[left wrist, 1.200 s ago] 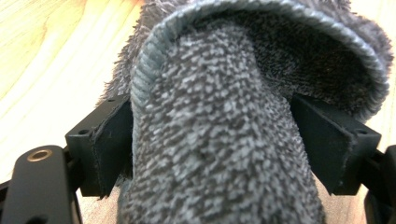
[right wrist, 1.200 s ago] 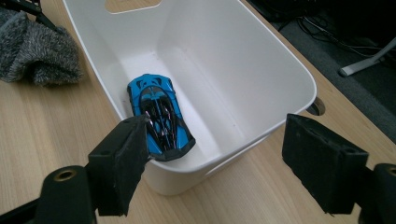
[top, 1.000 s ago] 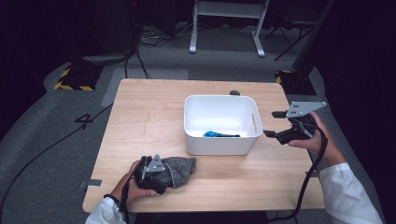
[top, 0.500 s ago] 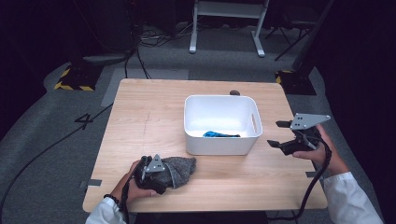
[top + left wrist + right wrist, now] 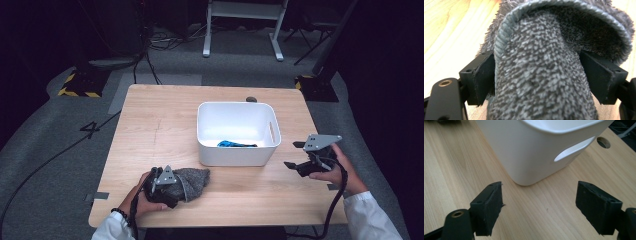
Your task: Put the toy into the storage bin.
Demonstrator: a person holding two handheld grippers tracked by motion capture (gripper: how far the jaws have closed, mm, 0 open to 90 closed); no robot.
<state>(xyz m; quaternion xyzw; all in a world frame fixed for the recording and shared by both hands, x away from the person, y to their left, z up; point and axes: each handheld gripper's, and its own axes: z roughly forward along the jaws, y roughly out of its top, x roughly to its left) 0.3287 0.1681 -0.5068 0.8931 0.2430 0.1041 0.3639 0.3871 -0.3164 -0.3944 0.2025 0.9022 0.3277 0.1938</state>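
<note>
One grey sock point(image 5: 192, 181) clamped in left gripper point(image 5: 167, 186) jaws.

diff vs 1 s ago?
Right tool dropped from bin-rim height toward the table beside the bin, jaws open and empty. Left tool unmoved, still clamped on the grey sock. Bin and the blue item in it unchanged.

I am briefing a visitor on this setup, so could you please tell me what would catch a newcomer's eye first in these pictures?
Brightest is the white plastic bin at the middle of the light wooden table, with a small blue item on its floor. At the near left edge, the left gripper grips a fuzzy grey knitted sock. To the bin's right, the right gripper hovers with open, empty jaws.
</note>
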